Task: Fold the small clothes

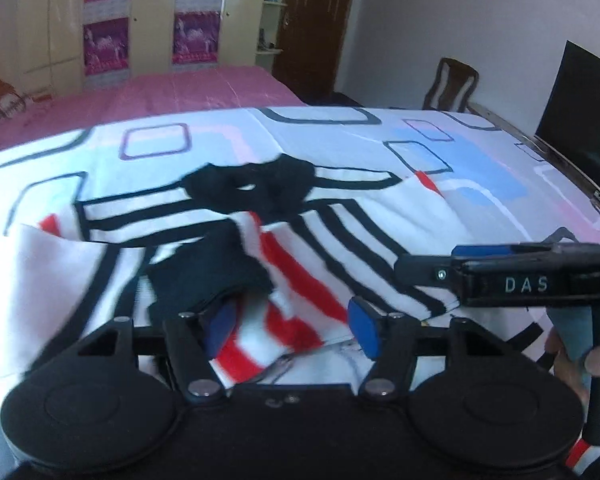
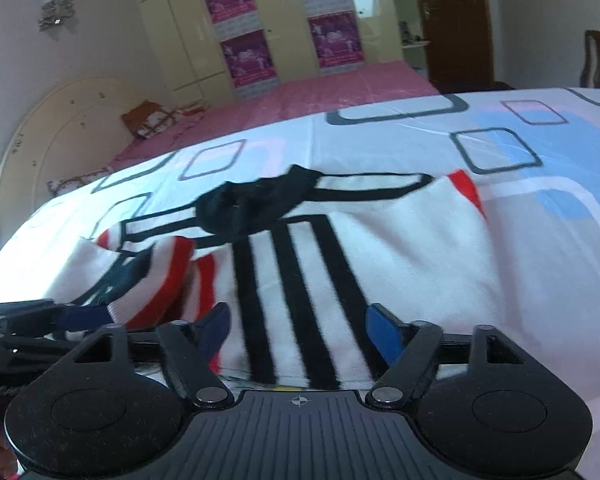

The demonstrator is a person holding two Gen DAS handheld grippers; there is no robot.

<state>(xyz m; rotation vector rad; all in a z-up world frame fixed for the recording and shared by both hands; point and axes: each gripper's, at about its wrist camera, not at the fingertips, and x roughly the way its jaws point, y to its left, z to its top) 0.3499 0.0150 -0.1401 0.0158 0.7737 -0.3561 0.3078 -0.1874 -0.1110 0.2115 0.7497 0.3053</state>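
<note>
Shirt (image 1: 340,240): a small white shirt with black and red stripes and a black collar (image 1: 260,188). It lies spread on the sheet (image 1: 220,136), collar at the far side, hem at the near side by both grippers. The picture is a bit blurred.

Left gripper (image 1: 292,328): the blue pads (image 1: 364,330) stand wide apart. The red-striped part of the shirt lies bunched between them, and a black fold covers the left pad. If the pads touch the cloth, I cannot tell. In the right wrist view this gripper (image 2: 88,316) comes in from the left edge, near the bunched red part.

Right gripper (image 2: 300,340): jaws wide, at the near hem, with the black stripes between the pads (image 2: 384,334). The cloth is not pinched. In the left wrist view it (image 1: 420,270) shows from the side, low over the right part of the shirt.

Sheet: white with blue, pink and dark squares, covers the work surface.

Behind: a pink bed (image 2: 320,96), a wardrobe (image 2: 268,20) with purple posters, a brown door (image 1: 316,20), a chair (image 1: 452,84).
</note>
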